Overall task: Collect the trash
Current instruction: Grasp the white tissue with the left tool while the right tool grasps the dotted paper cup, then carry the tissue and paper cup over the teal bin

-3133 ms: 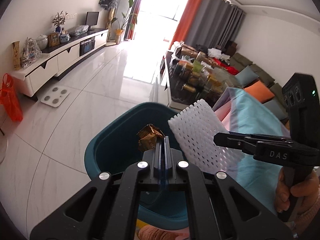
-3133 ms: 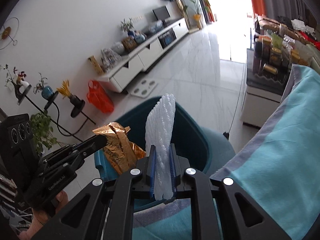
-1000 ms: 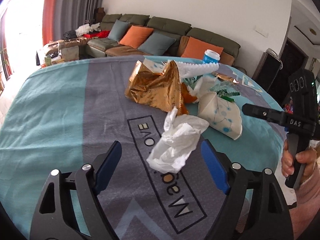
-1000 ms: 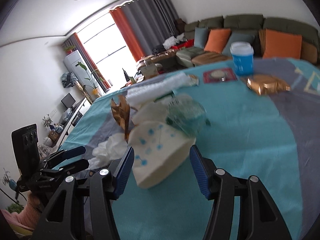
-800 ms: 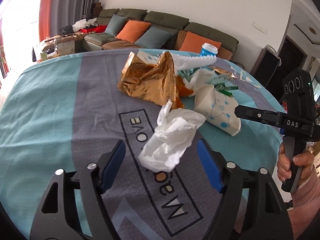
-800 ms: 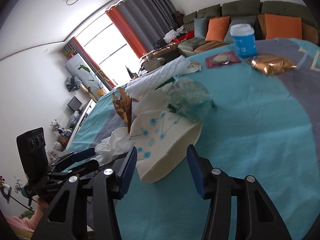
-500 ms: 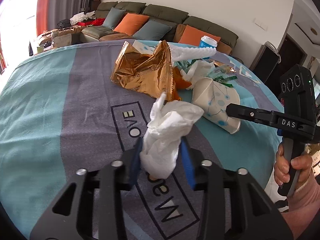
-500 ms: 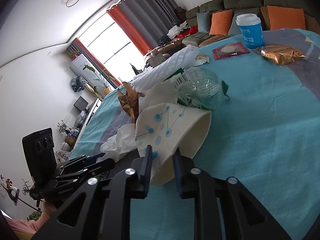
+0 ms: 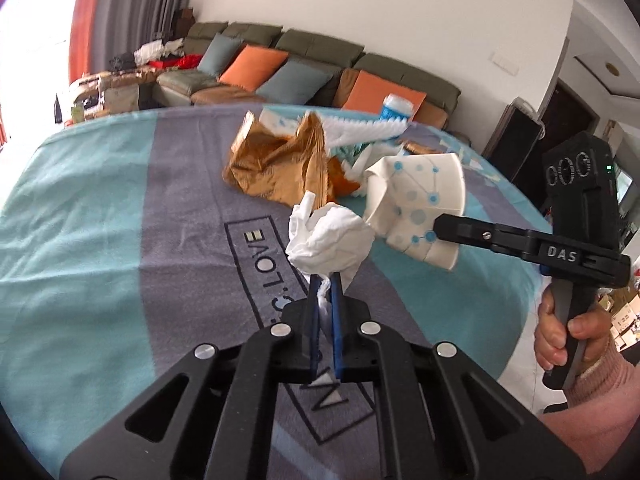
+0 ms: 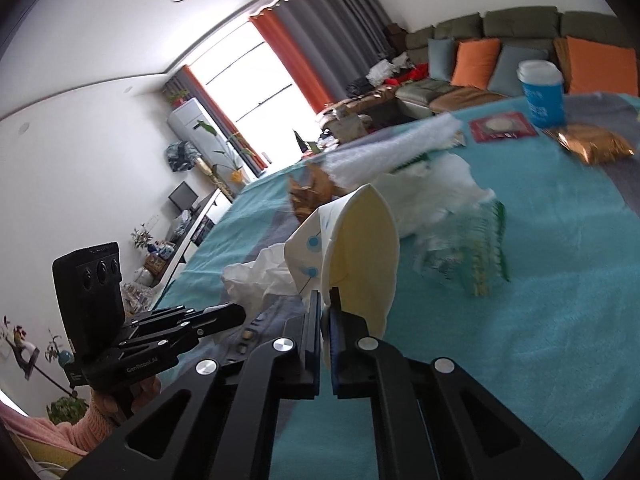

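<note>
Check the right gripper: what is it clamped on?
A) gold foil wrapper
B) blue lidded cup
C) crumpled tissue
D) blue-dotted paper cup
D: the right gripper pinches the rim of the blue-dotted paper cup; the crumpled tissue is in the left gripper.

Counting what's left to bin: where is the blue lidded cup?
In the right wrist view, the blue paper cup with a white lid stands upright at the tablecloth's far right, beside the red sachet.

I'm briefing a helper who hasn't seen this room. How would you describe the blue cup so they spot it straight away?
Find the table with the teal and grey cloth. At its far edge, nearest the sofa, stands the blue cup. It is the only upright item, blue with a white lid, unlike the flattened white paper cup in the right gripper.
</note>
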